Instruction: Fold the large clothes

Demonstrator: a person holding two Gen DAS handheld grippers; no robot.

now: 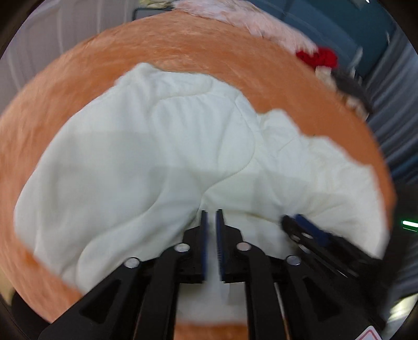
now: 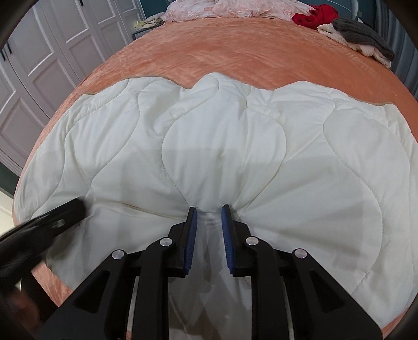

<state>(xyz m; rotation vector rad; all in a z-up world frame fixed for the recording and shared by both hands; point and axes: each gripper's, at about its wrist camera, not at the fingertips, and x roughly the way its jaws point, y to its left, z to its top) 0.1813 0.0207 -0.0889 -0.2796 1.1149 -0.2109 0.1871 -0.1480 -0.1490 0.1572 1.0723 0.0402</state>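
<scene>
Partly hidden quilt (image 2: pixel 209 146) edge between pads (image 2: pixel 190 235)

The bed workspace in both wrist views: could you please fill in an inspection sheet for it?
Surface: orange bedspread, plush, largely covered.
Job's things: white quilted blanket spread out, wrinkled, bunched at its near edge.
Clutter: at the far edge, red garment, grey and cream knits, pink lace fabric.
Grippers: right claw pinches a gathered fold of the blanket; left claw slightly apart, nothing visibly gripped between its pads, image blurred.
Cables: nothing seen.
Surroundings: pale panelled wardrobe doors on the left.
</scene>
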